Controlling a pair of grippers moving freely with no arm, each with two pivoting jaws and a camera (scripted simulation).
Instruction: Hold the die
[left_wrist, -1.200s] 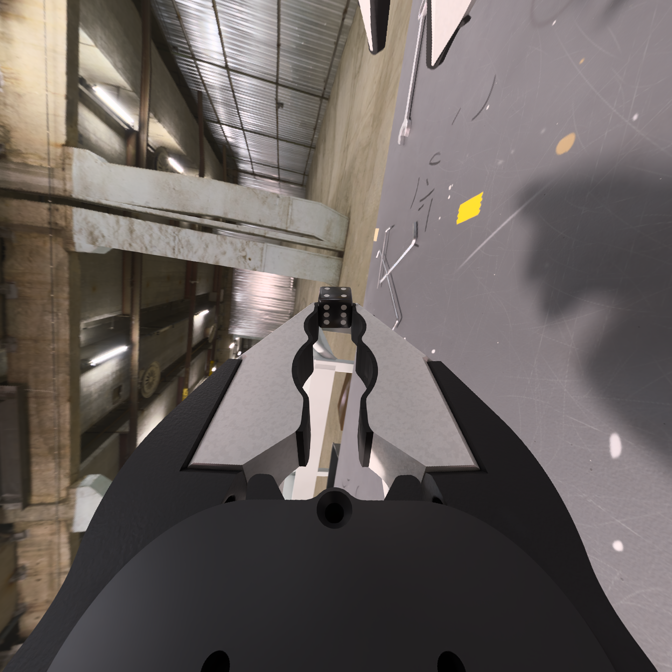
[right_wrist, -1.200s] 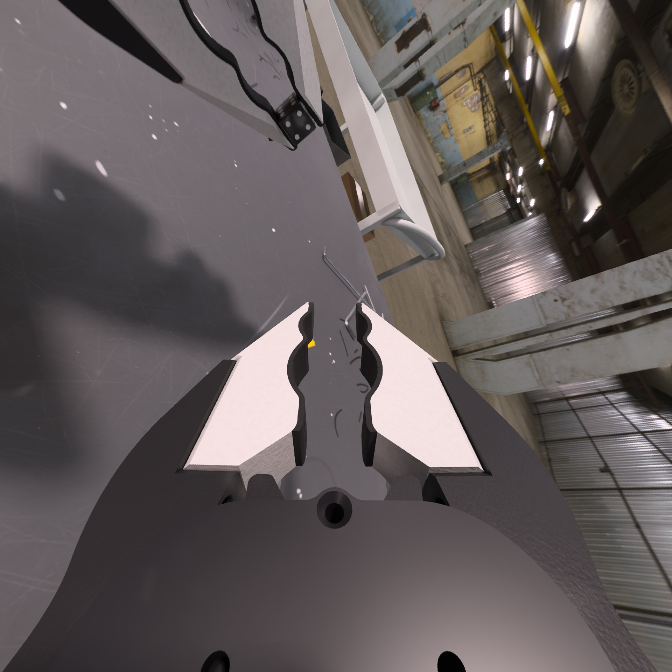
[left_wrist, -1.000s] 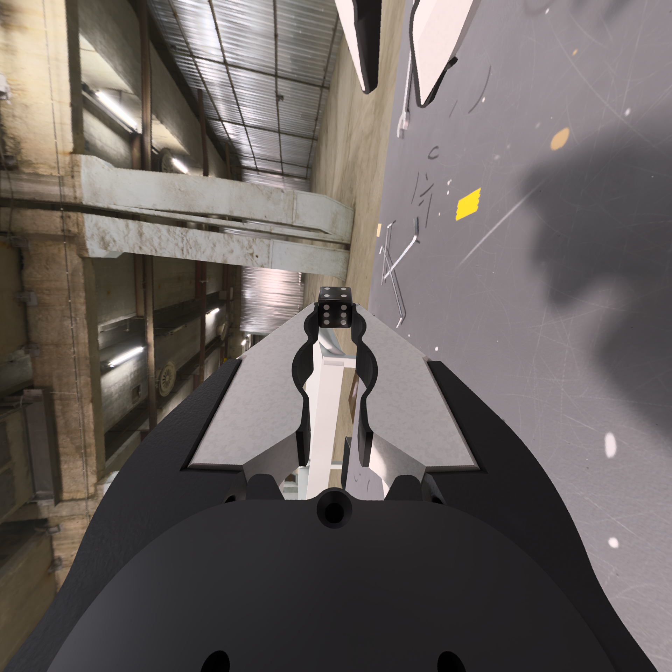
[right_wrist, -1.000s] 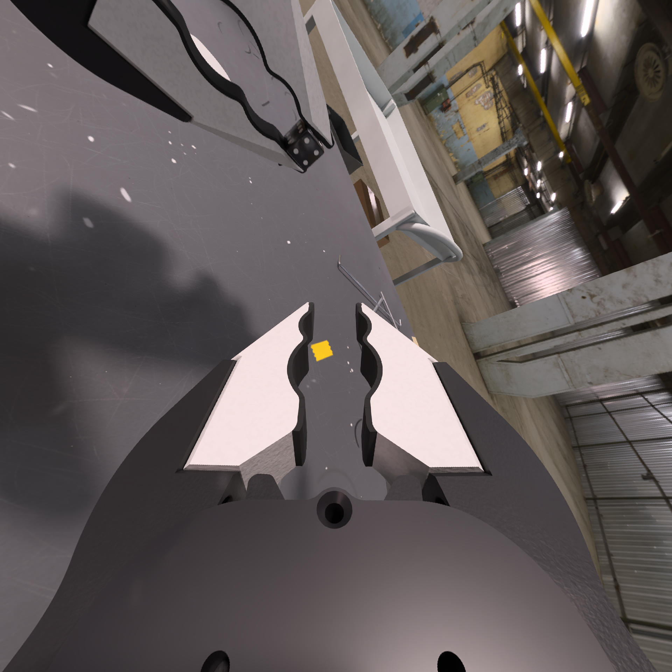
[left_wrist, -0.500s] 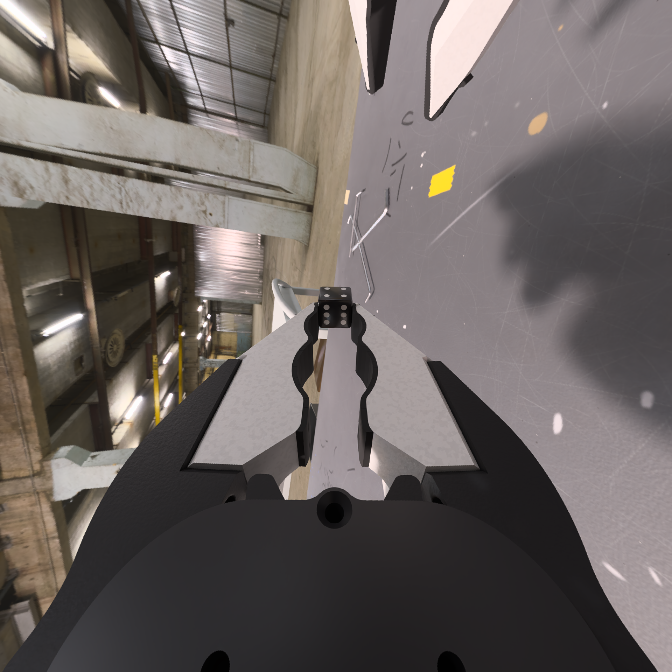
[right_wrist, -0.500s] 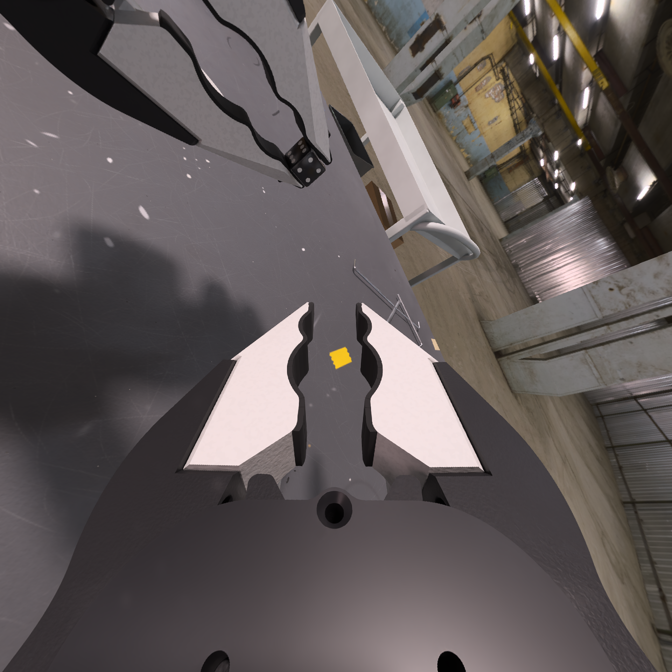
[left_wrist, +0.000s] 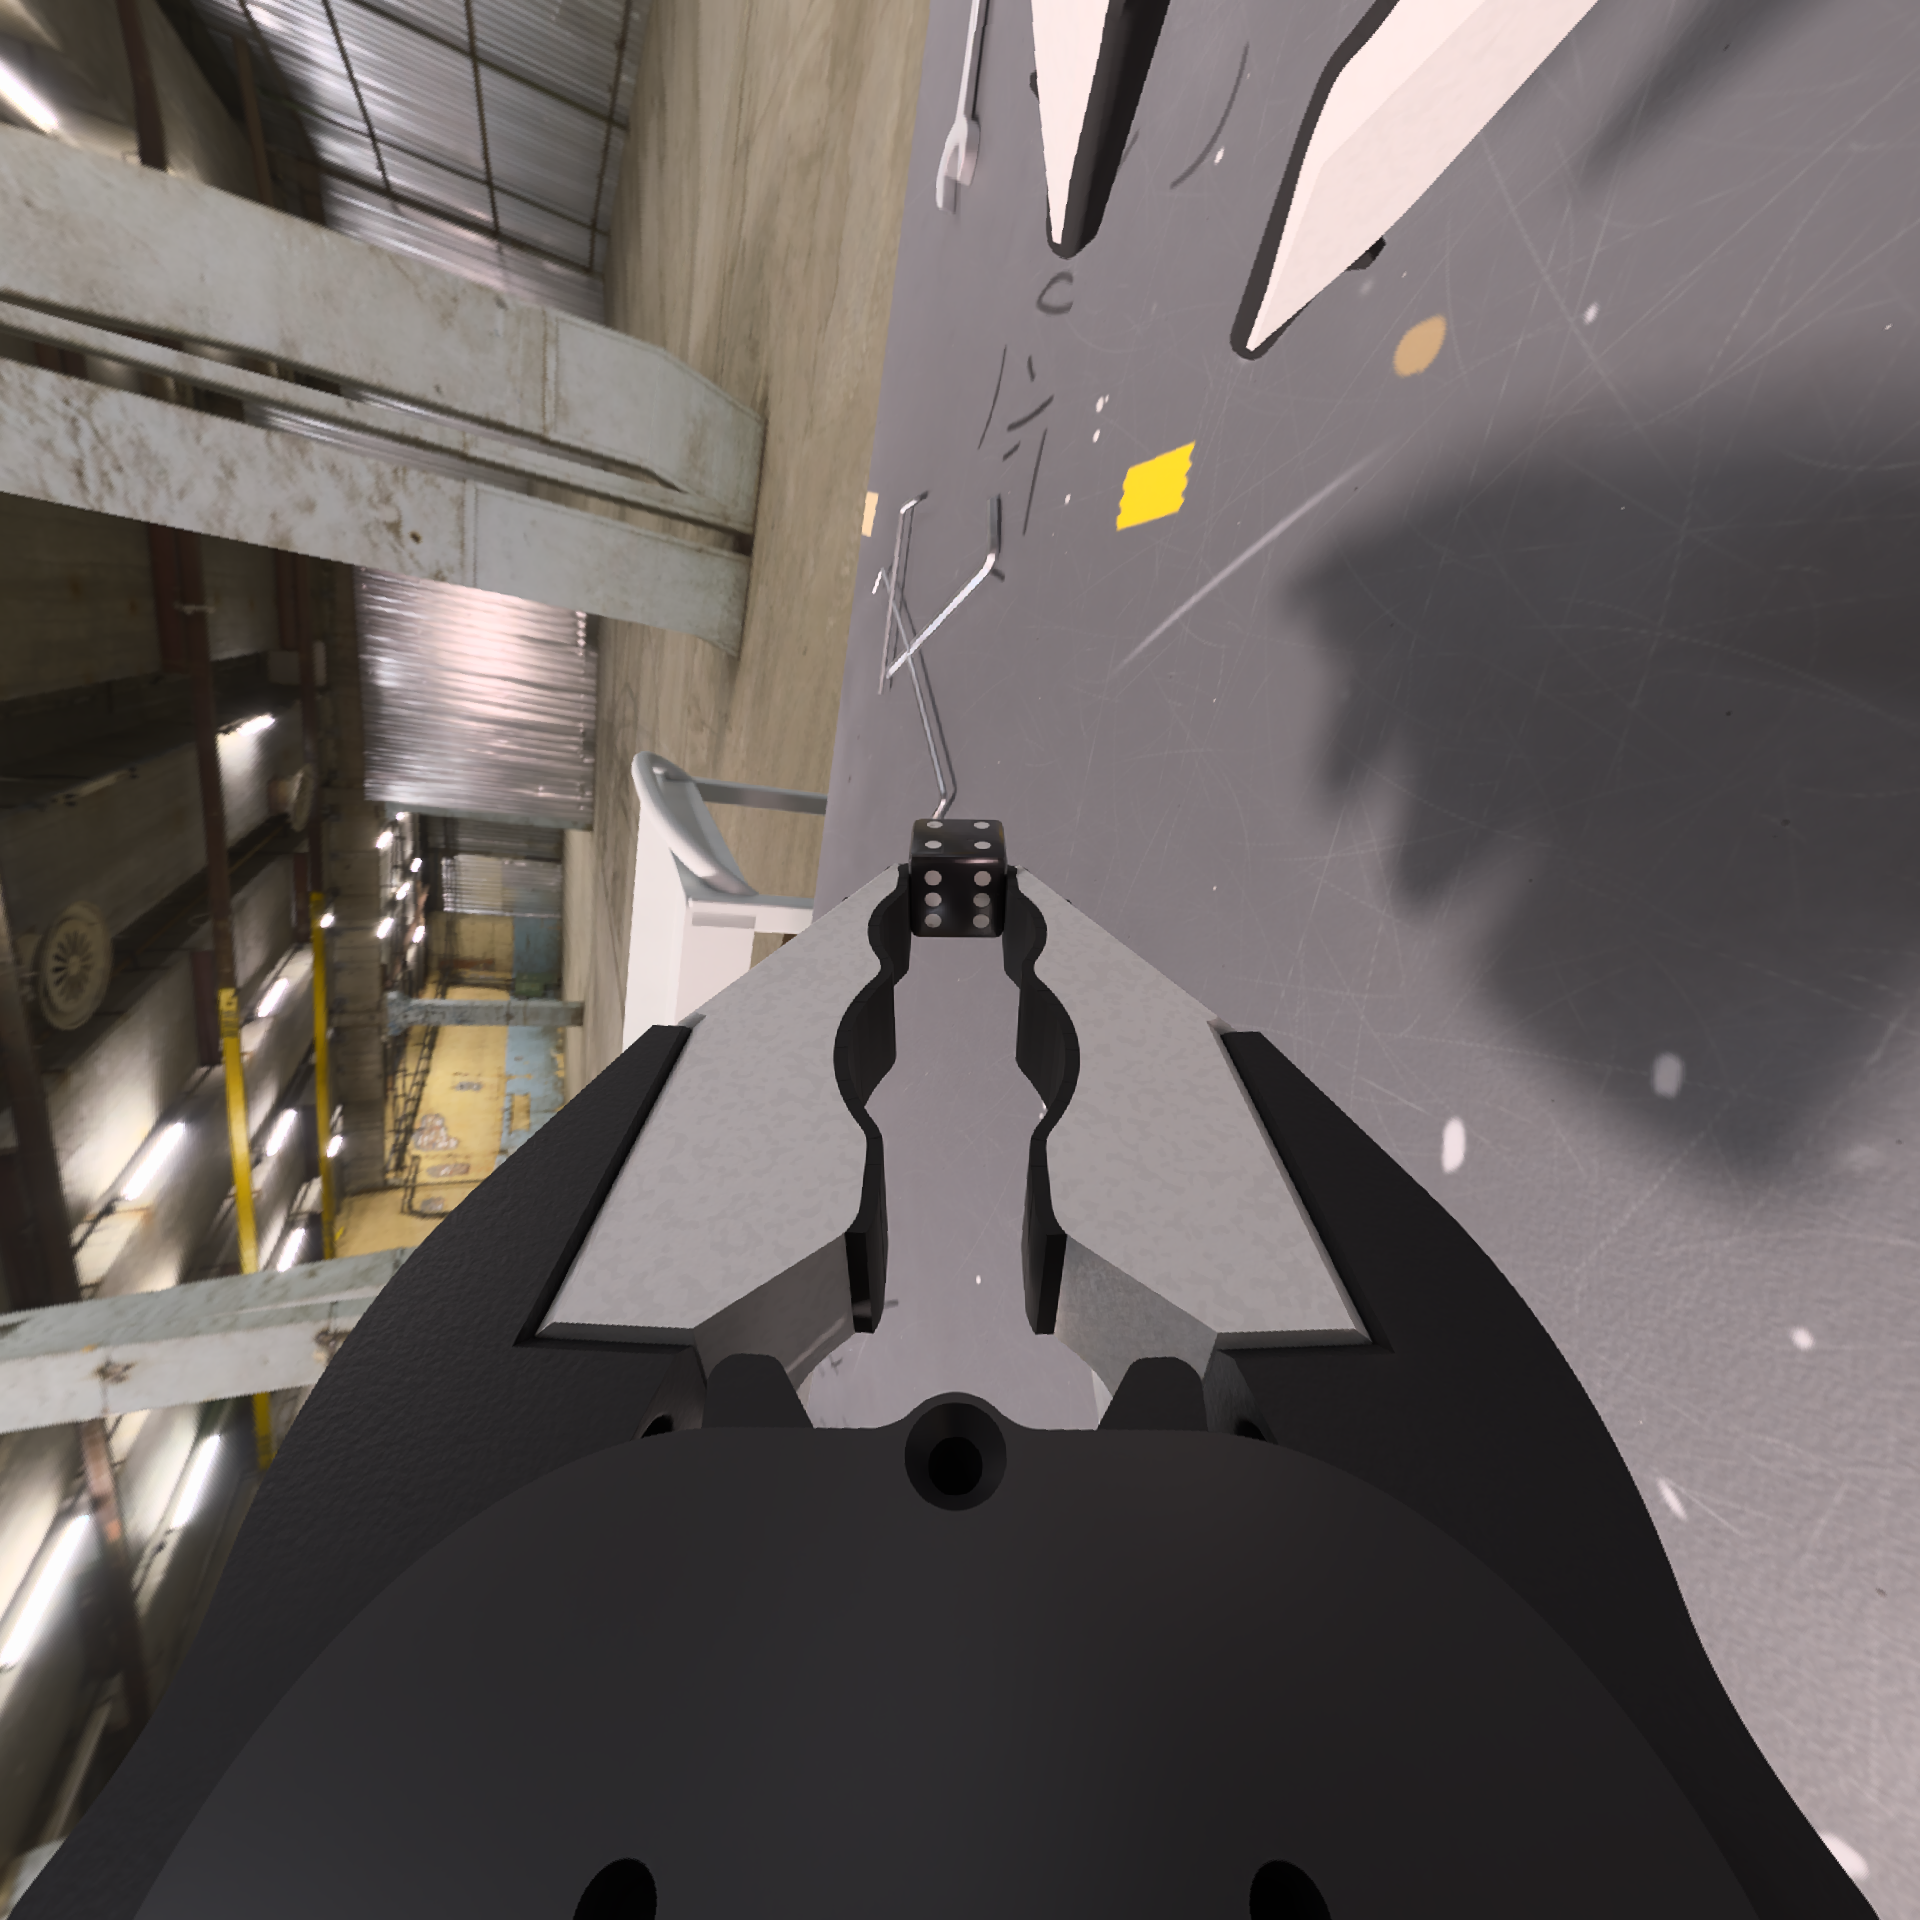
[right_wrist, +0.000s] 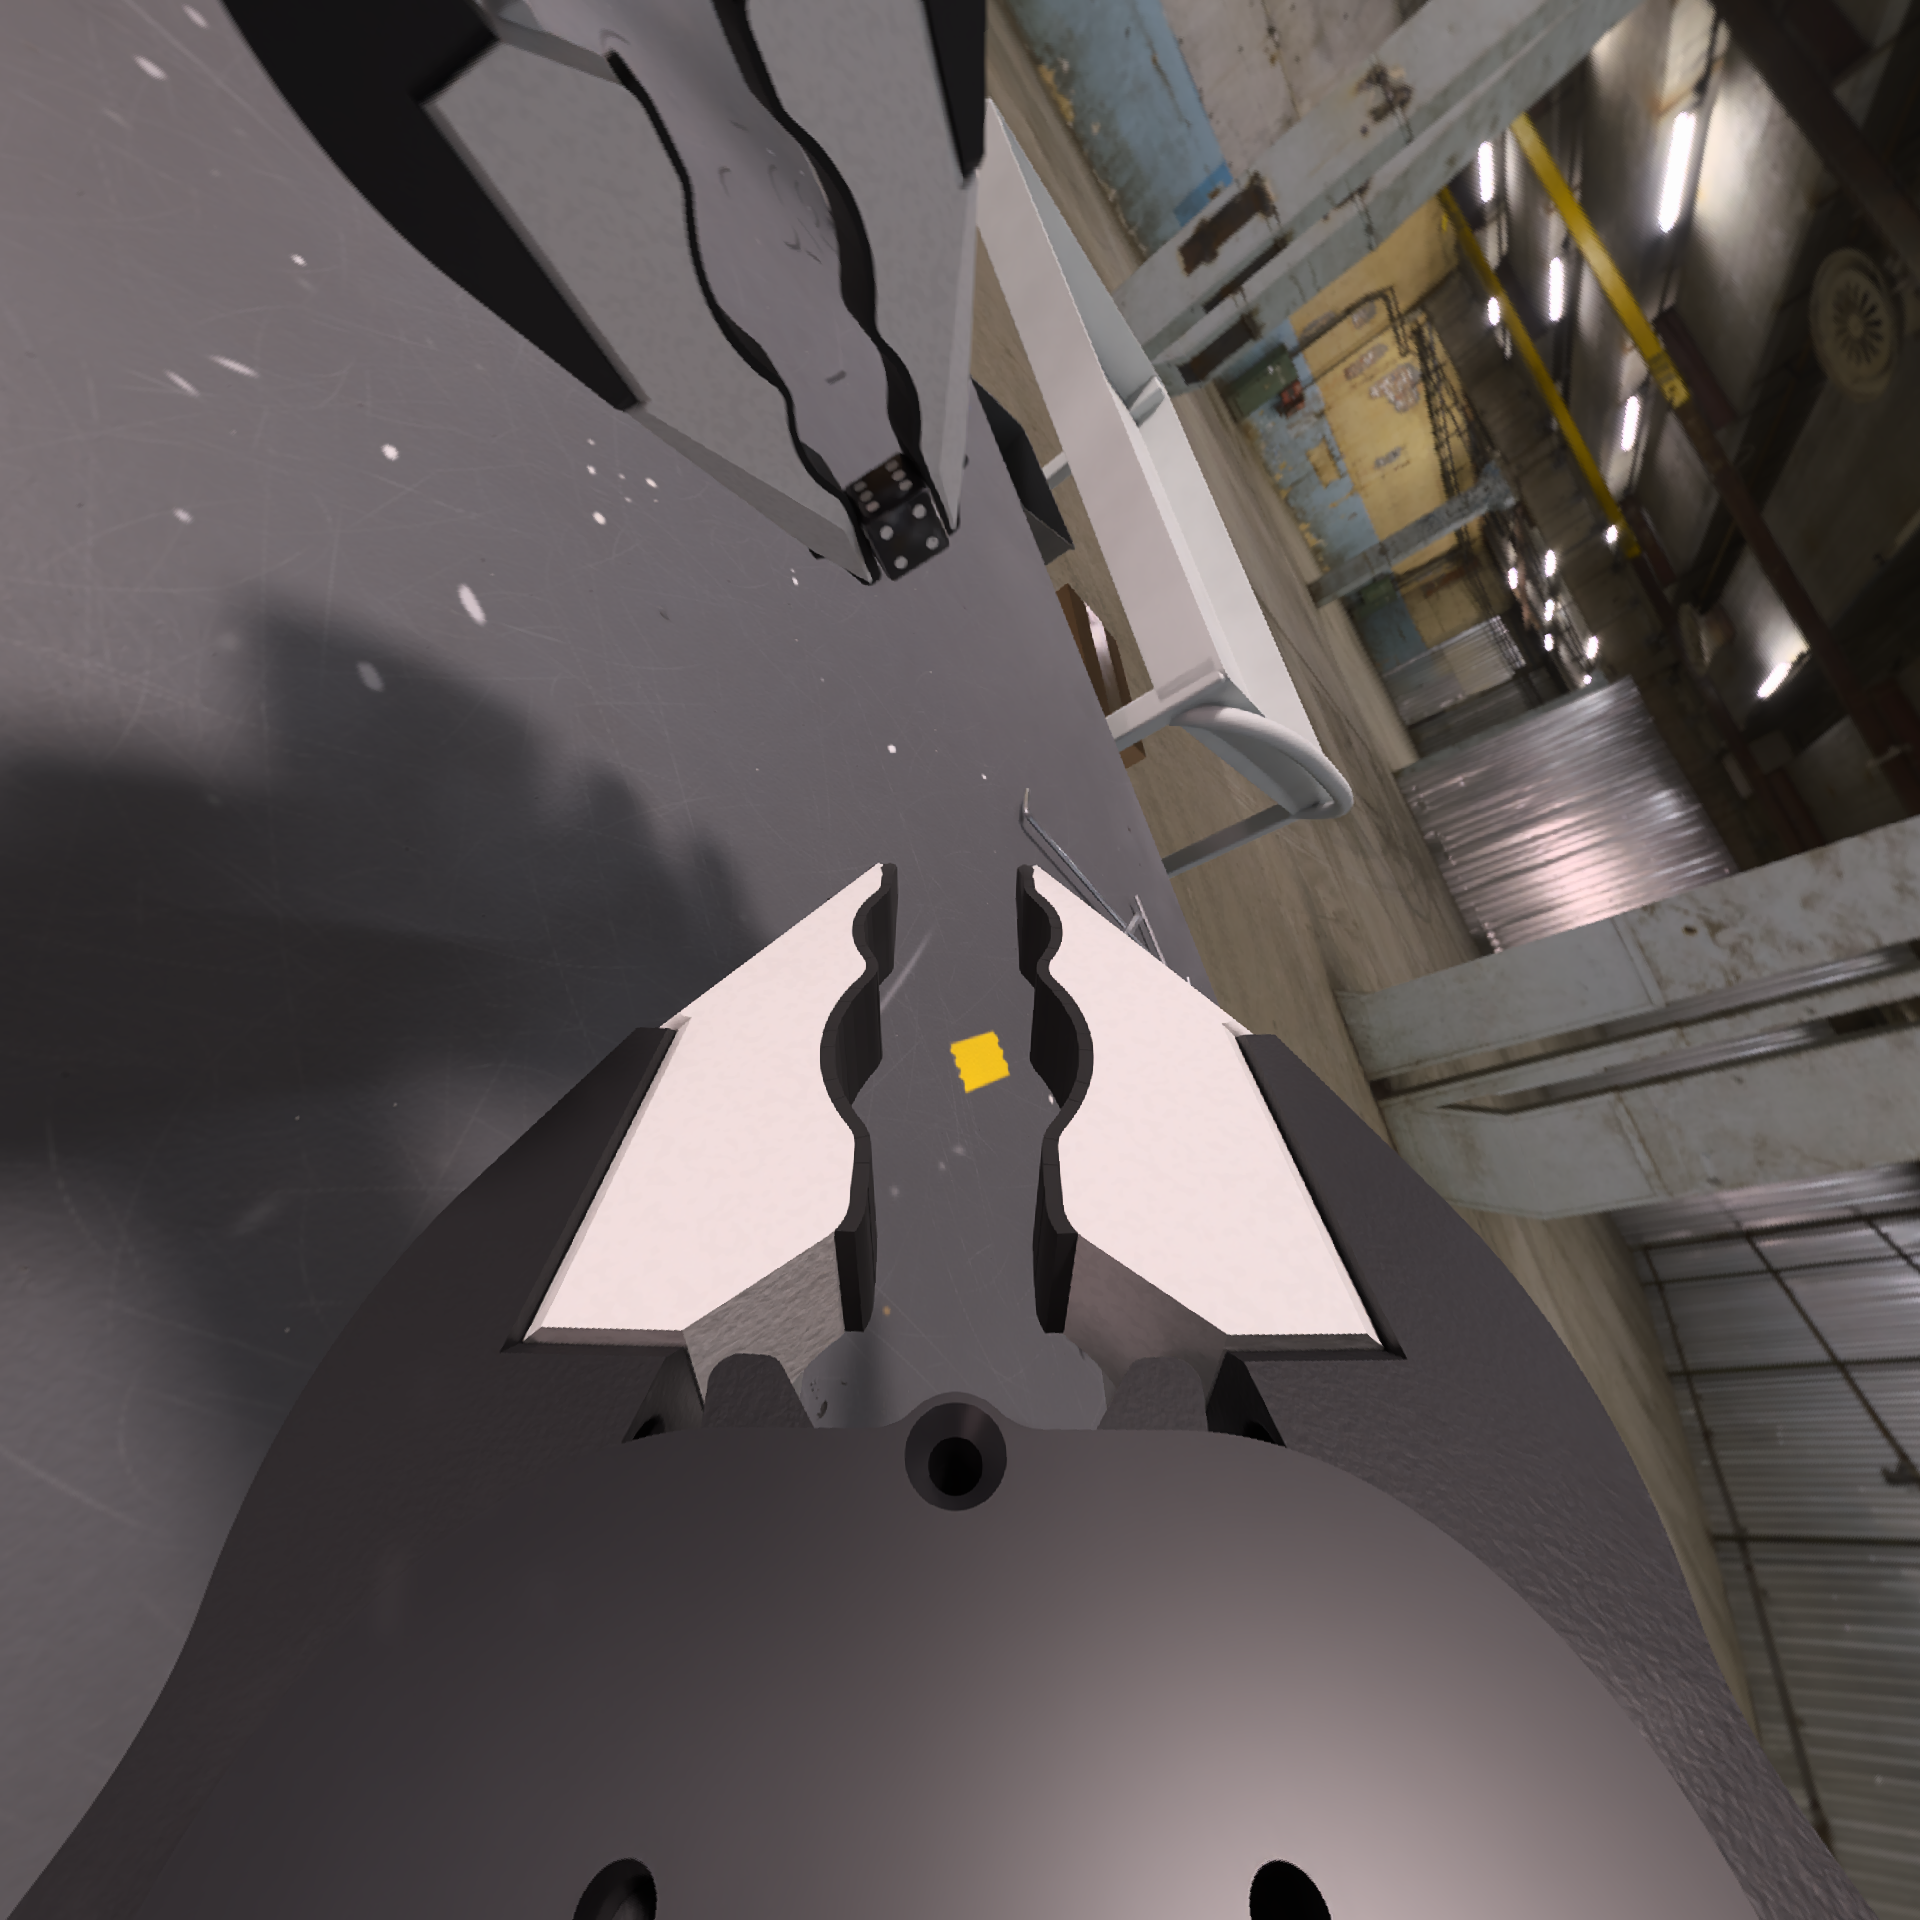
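Left wrist view, die between hand-held gripper tips

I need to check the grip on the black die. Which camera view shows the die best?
The left wrist view: the die sits centred and close, pinched at the tips of the left gripper, two faces visible. The right wrist view shows it farther off, near the top, partly hidden between those fingers.

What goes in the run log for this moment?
left gripper: shut on black die | right gripper: open, empty

Left tool clamped at its tips; right tool apparently parted.
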